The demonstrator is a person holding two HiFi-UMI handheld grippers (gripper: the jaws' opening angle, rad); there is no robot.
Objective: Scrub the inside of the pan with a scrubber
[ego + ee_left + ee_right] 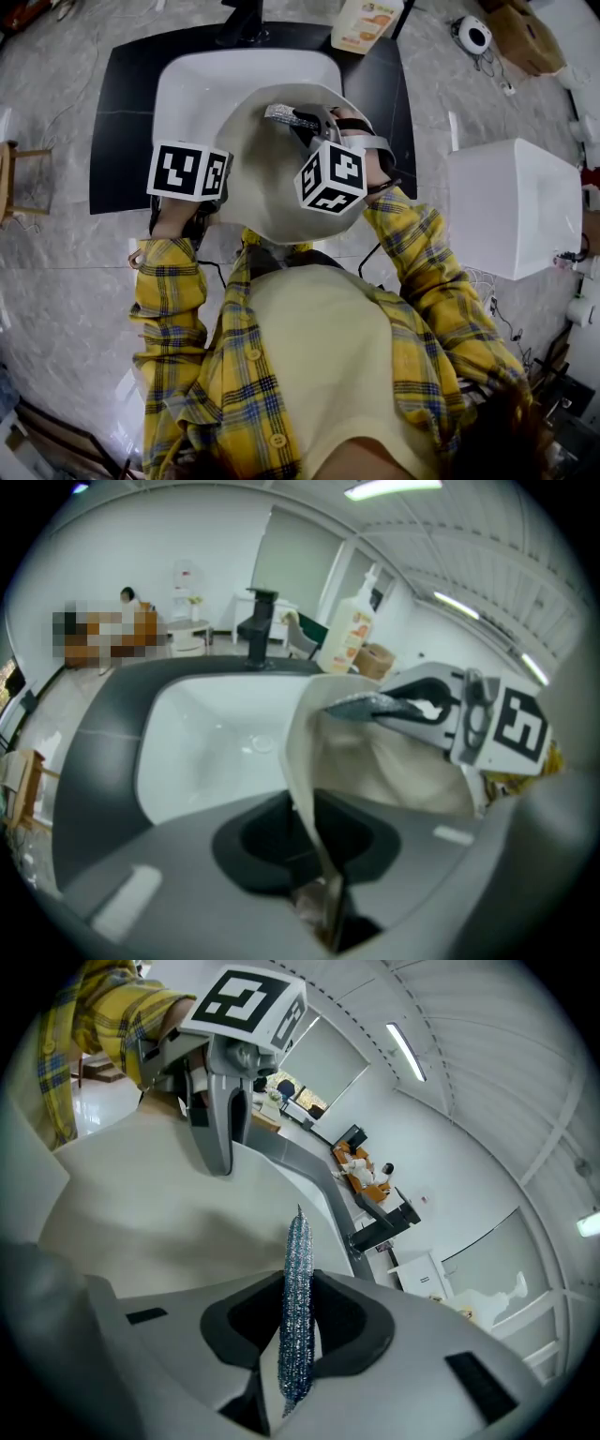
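Pan: a cream pan (pixel 267 164) is held tilted over the white sink (pixel 187 84), which is set in the dark desk (pixel 122 122); its inside is turned up toward the person.
Left hand-held gripper: the left hand-held gripper (pixel 319 864) is clamped on the pan's rim, whose thin edge is seen between its jaws; the pan is steadied by it.
Right hand-held gripper: the right hand-held gripper (pixel 295 1335) is closed on the scrubber (pixel 297 1279), a flat blue-silver glittery pad seen edge-on, and is reached inside the pan.
Contact: the scrubber's tip is pointed at the inner wall near the far rim; whether it is pressed against the wall cannot be told.
Done: the pan is braced over the sink and the scrubber is gripped and placed inside it; scrubbing is judged to be under way.
Left: the area already scrubbed cannot be read, since no foam, water or dirt is shown on the cream surface; the rest of the inner wall and the bottom presumably remain to be covered.
Surroundings: a black faucet (pixel 246 23) and a bottle with an orange label (pixel 366 21) are placed behind the sink.
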